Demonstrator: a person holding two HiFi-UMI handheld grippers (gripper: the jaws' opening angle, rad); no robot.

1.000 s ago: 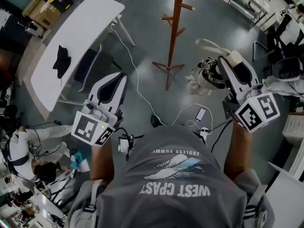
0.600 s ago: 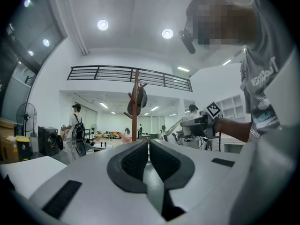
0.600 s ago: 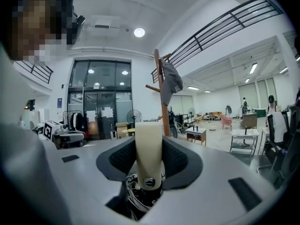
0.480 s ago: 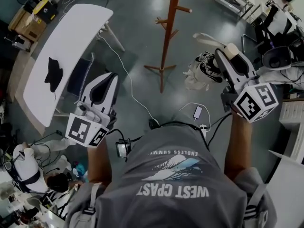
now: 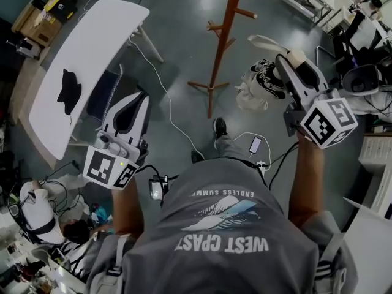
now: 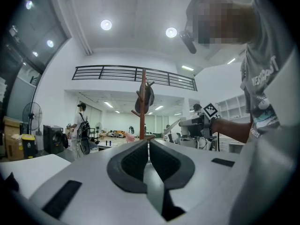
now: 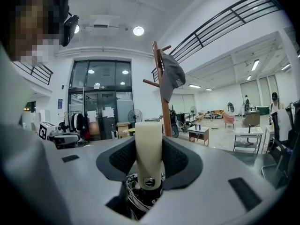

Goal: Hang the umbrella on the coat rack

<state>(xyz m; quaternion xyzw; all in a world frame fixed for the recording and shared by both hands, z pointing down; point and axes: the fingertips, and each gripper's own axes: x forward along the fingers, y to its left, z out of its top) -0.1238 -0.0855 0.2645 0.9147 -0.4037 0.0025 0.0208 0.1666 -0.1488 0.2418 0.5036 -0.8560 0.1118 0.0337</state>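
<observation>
My right gripper (image 5: 294,63) is shut on the cream handle (image 7: 148,149) of the folded umbrella. Its black-and-white patterned canopy (image 5: 260,86) hangs bunched beside the jaws, with a strap loop sticking out. The brown wooden coat rack (image 5: 219,41) stands on the floor ahead, left of the umbrella and apart from it. In the right gripper view the coat rack (image 7: 161,93) rises just behind the handle, with a grey cap (image 7: 172,78) on a peg. My left gripper (image 5: 136,98) is shut and empty, held low on the left. The left gripper (image 6: 148,146) points toward the coat rack (image 6: 142,111).
A white table (image 5: 92,48) with a dark item (image 5: 67,90) stands at the left, with a chair (image 5: 104,94) beside it. Cables and a phone (image 5: 255,144) lie on the floor near my shoe (image 5: 219,127). Another person (image 5: 37,207) is at lower left. Shelving and equipment stand at the right.
The view has shifted slightly and my shoe now shows stepping forward toward the rack. Both grippers keep their poses; the right still holds the umbrella.
</observation>
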